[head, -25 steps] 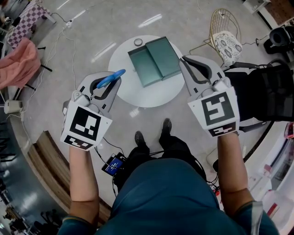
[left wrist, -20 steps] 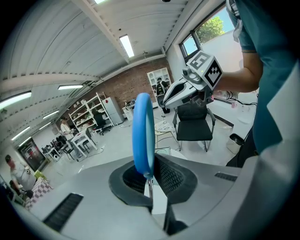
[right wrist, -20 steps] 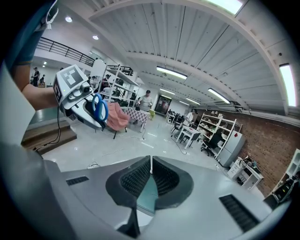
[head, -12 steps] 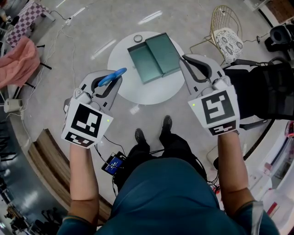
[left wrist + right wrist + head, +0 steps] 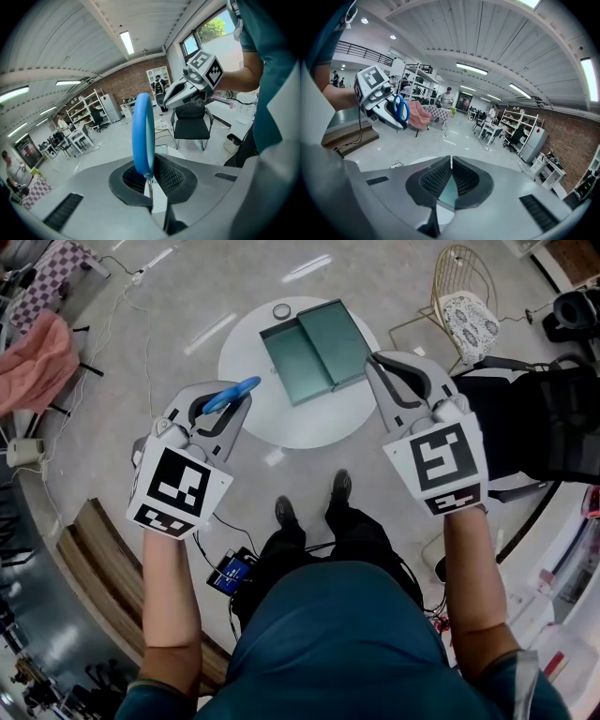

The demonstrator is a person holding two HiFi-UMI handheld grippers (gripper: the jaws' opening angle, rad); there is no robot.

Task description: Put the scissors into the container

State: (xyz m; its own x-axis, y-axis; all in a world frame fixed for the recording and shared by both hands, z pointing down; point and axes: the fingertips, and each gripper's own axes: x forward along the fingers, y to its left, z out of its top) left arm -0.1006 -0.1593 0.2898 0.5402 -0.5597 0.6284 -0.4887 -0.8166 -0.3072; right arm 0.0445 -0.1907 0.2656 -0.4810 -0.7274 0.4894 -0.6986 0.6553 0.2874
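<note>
My left gripper (image 5: 230,407) is shut on a pair of scissors (image 5: 231,395) with a blue handle; the handle loop (image 5: 142,136) stands up between the pads in the left gripper view. It hovers over the floor at the left edge of the round white table (image 5: 258,399). On that table lies the open teal container (image 5: 314,349), its two halves side by side. My right gripper (image 5: 382,372) is shut with nothing in it, held above the table's right edge beside the container. The right gripper view shows the left gripper (image 5: 396,115) with the scissors (image 5: 400,108).
A small round roll (image 5: 281,311) sits on the table's far edge. A wire chair with a patterned cushion (image 5: 464,310) stands at the right, a black chair (image 5: 544,432) beside it. Pink cloth (image 5: 33,367) hangs at the left. Cables run across the floor.
Both grippers have stayed nearly still. The view has shifted slightly, so the table and container sit a little higher in the head view.
</note>
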